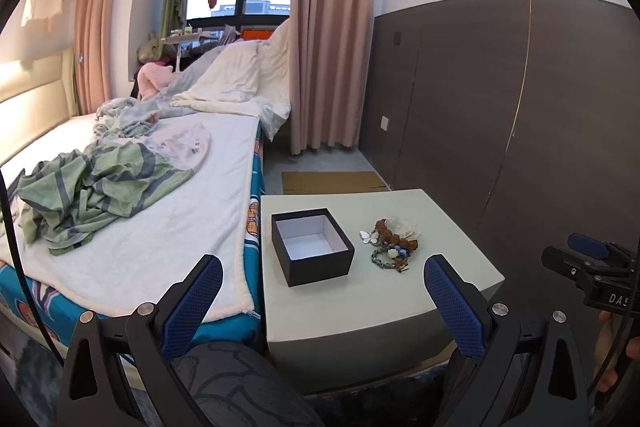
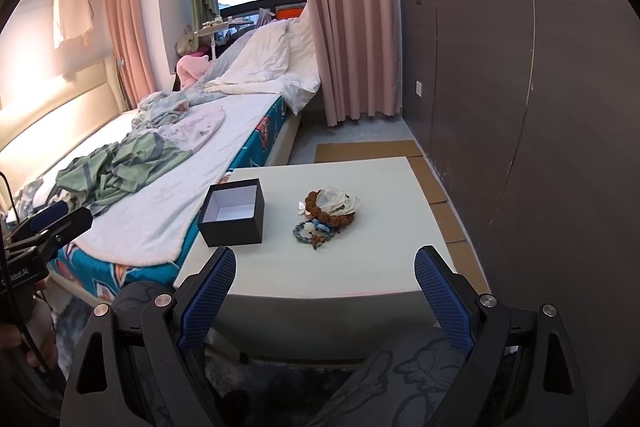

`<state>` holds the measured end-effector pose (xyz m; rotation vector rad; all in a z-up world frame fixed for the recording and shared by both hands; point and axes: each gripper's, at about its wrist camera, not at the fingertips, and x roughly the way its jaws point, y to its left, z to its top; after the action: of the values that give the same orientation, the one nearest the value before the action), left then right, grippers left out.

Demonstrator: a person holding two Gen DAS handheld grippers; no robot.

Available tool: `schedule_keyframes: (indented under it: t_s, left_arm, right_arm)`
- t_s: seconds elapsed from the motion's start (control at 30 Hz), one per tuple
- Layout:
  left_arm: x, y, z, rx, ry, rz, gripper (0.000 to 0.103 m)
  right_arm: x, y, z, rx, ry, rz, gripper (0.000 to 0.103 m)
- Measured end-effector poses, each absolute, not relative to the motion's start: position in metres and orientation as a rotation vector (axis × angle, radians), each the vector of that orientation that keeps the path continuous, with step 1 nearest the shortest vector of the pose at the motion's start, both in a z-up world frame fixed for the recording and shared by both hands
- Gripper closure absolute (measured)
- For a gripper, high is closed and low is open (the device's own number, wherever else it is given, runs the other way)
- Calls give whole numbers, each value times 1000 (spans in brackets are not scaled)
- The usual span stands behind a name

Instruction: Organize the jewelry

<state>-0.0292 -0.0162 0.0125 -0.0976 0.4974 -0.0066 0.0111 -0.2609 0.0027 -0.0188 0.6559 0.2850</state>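
Observation:
A black open box (image 1: 312, 247) with a white empty inside stands on a pale bedside table (image 1: 360, 307). Right of it lies a small pile of jewelry (image 1: 394, 241): a brown bead bracelet, a clear flower piece, a butterfly charm and a blue-green chain. In the right wrist view the box (image 2: 233, 213) and the jewelry (image 2: 326, 213) show on the same table (image 2: 320, 275). My left gripper (image 1: 322, 263) is open and empty, short of the table's near edge. My right gripper (image 2: 325, 259) is open and empty, also short of that edge.
A bed (image 1: 140, 227) with crumpled clothes and a white blanket lies left of the table. A dark wall panel (image 1: 500, 107) runs along the right. Cardboard (image 2: 440, 211) lies on the floor behind and right of the table. Pink curtains (image 2: 344, 11) hang at the back.

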Motion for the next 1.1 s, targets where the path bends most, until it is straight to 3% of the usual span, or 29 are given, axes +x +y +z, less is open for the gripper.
schedule_keyframes:
  t_s: [0.43,1.1]
  left_arm:
    - [-24,-16,14,-96,505,-18,2]
    - [61,-52,-2,-32,606,-133,2]
  right_arm:
    - [15,-264,0,15,672,301,12]
    - [82,-304,-27,154,753,276,11]
